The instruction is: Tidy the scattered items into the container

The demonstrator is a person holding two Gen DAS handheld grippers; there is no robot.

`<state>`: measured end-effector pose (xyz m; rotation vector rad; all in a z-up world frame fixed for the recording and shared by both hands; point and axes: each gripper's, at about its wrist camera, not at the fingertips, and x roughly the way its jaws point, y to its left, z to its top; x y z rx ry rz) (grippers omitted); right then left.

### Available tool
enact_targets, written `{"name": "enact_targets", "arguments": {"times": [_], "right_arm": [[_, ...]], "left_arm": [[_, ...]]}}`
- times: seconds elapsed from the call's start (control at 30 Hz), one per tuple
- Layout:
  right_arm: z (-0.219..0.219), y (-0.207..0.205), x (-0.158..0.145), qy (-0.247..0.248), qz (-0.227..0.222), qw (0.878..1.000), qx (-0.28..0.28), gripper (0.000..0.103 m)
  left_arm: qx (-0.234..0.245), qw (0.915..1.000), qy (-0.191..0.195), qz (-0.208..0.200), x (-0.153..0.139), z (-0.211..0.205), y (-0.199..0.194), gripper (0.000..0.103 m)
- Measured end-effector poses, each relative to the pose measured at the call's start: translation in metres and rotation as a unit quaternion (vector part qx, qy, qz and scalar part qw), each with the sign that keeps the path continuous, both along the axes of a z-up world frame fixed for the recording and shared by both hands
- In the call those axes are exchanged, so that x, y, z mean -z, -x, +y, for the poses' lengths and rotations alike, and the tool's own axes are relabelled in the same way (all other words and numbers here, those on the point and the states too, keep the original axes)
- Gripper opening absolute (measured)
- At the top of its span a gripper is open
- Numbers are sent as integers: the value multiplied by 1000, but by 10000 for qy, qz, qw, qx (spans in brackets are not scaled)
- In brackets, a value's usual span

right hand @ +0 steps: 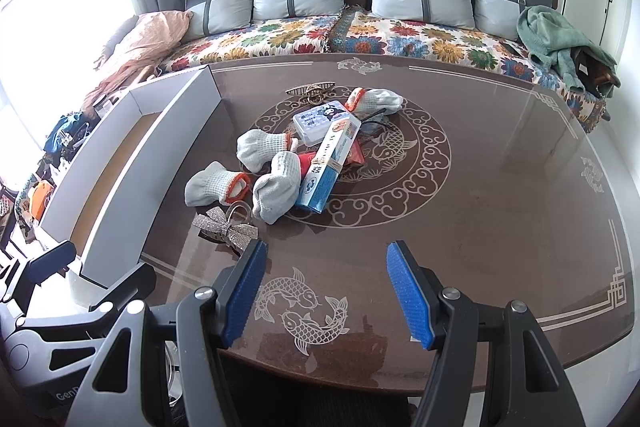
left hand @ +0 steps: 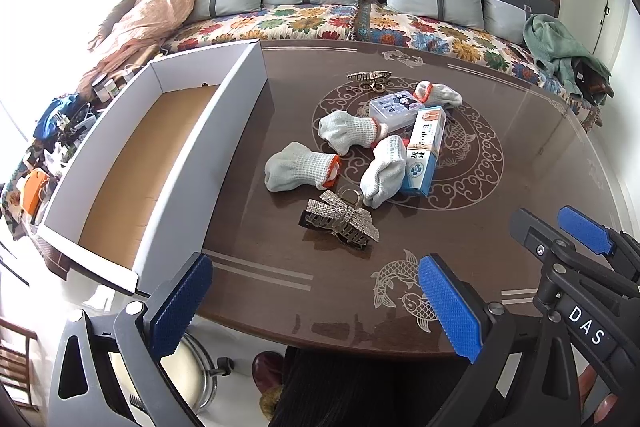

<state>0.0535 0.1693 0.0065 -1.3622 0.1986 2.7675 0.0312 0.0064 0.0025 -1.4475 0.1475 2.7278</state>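
Fingers of both grippers, left (left hand: 316, 307) and right (right hand: 326, 293), gape empty; socks (left hand: 300, 167) lie at twelve o'clock, box (left hand: 240, 99) at ten.

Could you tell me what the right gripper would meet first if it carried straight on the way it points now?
Probably the blue and white box in the pile, or the grey sock beside it. The right gripper is open over bare table; depth is hard to judge.

L tongs (left hand: 316, 307): blk frame, blue ribbed pads, silver screws | R tongs (right hand: 326, 295): same, "DAS" marking
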Motion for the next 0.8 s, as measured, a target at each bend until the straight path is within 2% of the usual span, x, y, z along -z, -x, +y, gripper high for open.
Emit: {"name": "enact_targets", "arguments": {"times": [0.53,0.8], "right_arm": [[3,1,1,34,11,10000,44,64],[6,-1,3,76,-4,9999,90,64]], "left_arm": [[-7,10000,33,-21,2,-1,2,103],[-310,9995,9,-51,6,-23,9,103]]}}
